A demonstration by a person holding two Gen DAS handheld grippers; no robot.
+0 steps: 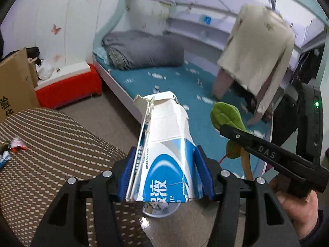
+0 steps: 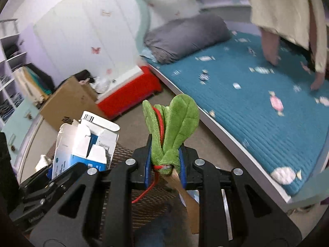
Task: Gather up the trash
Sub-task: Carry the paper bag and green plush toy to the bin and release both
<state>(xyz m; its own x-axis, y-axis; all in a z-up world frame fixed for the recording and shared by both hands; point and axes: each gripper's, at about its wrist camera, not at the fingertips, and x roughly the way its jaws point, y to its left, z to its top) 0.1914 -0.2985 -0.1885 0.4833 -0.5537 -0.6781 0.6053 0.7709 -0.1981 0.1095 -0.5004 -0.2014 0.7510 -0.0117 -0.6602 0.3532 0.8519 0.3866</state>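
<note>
My left gripper (image 1: 163, 170) is shut on a crushed blue and white carton (image 1: 164, 148), held in the air above a bin (image 1: 160, 209) with crumpled paper in it. The carton also shows in the right wrist view (image 2: 86, 142). My right gripper (image 2: 165, 164) is shut on a green plush leaf toy (image 2: 172, 127) with a red cord and a tan stem. In the left wrist view the leaf toy (image 1: 225, 116) sticks out past the right gripper's black finger, just right of the carton.
A brown woven table (image 1: 51, 150) lies at the left with small wrappers (image 1: 14, 146) on it. A cardboard box (image 1: 14, 86) and a red storage box (image 1: 70, 86) stand behind. A bed with a teal mattress (image 2: 257, 103) and a grey duvet (image 1: 144, 51) fills the right.
</note>
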